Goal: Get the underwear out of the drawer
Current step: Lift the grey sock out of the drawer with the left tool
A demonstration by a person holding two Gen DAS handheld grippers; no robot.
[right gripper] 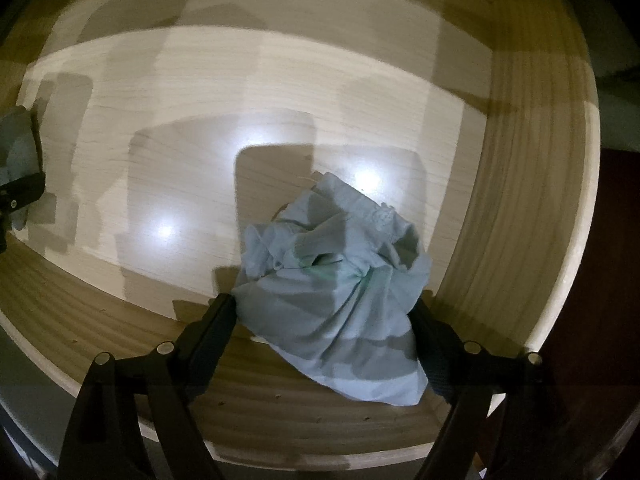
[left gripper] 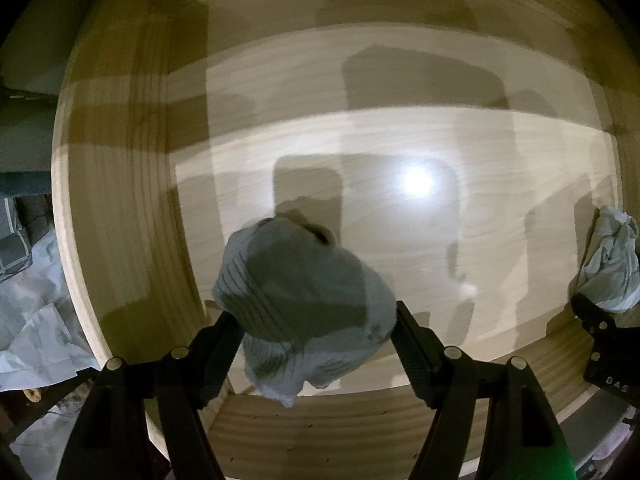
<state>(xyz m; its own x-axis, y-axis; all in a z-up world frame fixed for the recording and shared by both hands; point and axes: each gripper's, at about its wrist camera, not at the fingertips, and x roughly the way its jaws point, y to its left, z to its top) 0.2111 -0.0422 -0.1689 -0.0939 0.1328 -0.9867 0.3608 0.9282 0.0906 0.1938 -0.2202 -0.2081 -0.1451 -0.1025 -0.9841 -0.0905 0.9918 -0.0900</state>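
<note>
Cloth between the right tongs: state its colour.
Pale blue-grey cloth, plain with no print; the right wrist view shows it best.

Home setting, likely bedroom: pale wooden drawer standing open, crumpled light-blue underwear lying inside, rumpled patterned fabric showing beside drawer at left.

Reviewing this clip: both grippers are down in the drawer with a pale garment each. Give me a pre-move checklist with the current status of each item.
1. Ribbed garment between the left gripper jaws: ok.
2. Left jaws clamped on it: cannot tell; they stand wide and the cloth bulges between them.
3. Smooth garment between the right gripper jaws: ok.
4. Right jaws clamped on it: cannot tell.
5. Garments clear of the drawer floor: cannot tell.
6. Grippers apart from each other: ok.
</note>
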